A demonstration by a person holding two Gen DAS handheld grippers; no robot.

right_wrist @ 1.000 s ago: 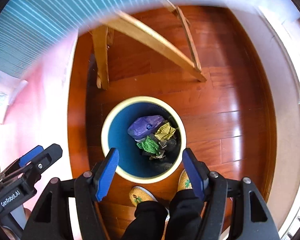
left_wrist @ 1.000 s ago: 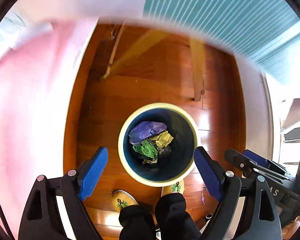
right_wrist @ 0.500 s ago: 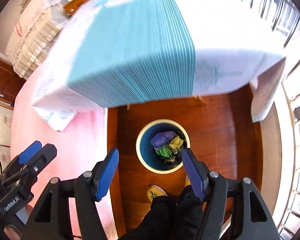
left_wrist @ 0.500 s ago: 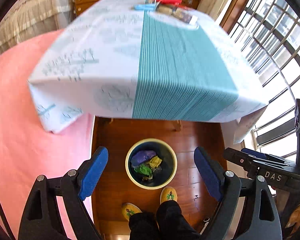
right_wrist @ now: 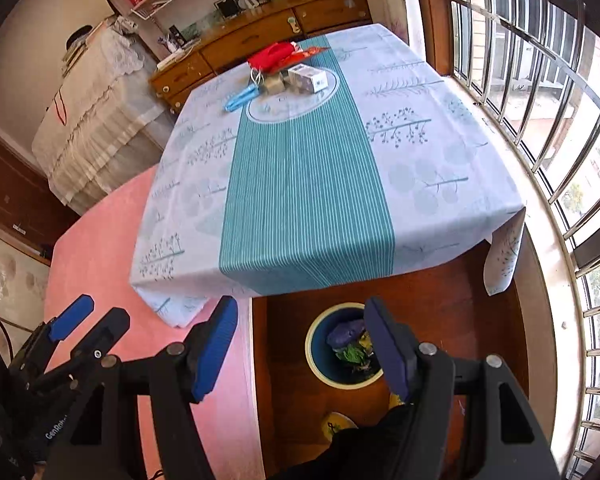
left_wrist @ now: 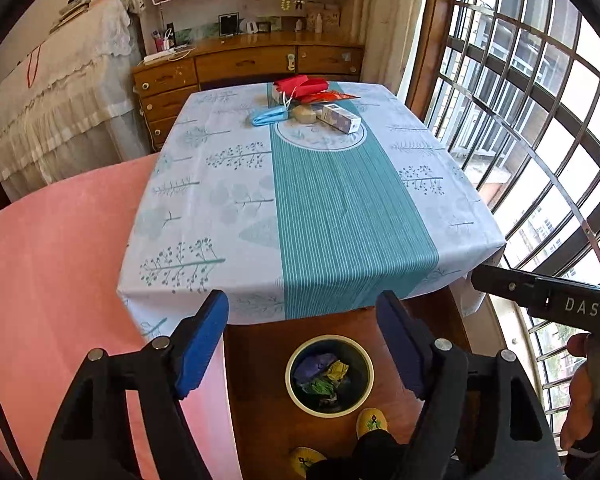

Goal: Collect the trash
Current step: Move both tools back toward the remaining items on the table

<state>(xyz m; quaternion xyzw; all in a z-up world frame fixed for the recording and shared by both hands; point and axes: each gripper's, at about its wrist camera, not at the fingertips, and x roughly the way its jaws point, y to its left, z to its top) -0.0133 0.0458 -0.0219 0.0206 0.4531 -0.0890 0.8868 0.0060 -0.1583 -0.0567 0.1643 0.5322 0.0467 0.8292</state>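
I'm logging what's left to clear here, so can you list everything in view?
table: one, white and teal cloth, centre of room
face mask: one, light blue, far end of table
red bag: one, red, far end of table, behind the mask
small box: one, white and purple, right of the mask
crumpled wad: one, beige, between mask and box
bin: one, cream rim, blue inside, on the floor before the table, coloured trash inside
dresser: one, brown, behind the table
slippers: two, yellow, beside the bin
left hand-held gripper: open, empty
right hand-held gripper: open, empty

Trash cluster (left_wrist: 312, 108) far table end; bin (left_wrist: 296, 394) on floor, holding crumpled wrappers (left_wrist: 322, 376)
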